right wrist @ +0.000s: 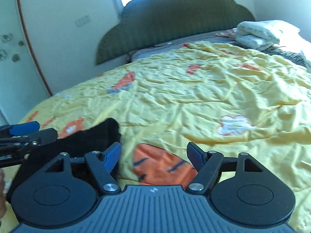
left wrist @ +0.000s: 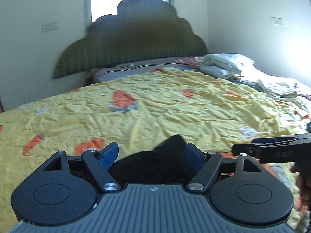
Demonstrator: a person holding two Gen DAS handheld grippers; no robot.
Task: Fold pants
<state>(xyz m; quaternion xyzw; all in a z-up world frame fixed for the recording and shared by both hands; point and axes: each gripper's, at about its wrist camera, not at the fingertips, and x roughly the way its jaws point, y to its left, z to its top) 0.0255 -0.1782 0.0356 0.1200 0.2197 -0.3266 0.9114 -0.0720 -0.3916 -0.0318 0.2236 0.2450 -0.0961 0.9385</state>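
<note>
The black pants (left wrist: 155, 163) lie bunched on the yellow bedspread at the near edge. In the left wrist view they fill the gap between the open blue-padded fingers of my left gripper (left wrist: 152, 155). My right gripper (right wrist: 154, 155) is open and empty over an orange carrot print, with the pants (right wrist: 87, 141) just left of its left finger. Each gripper shows from the side in the other's view: the right gripper (left wrist: 252, 145) at the right edge, the left gripper (right wrist: 29, 130) at the left edge.
A yellow bedspread (left wrist: 155, 106) with orange and white prints covers the bed. A green scalloped headboard (left wrist: 132, 44) stands at the far end. Folded white bedding (left wrist: 223, 64) and clothes (left wrist: 279, 89) are piled at the far right. A wall is at the left.
</note>
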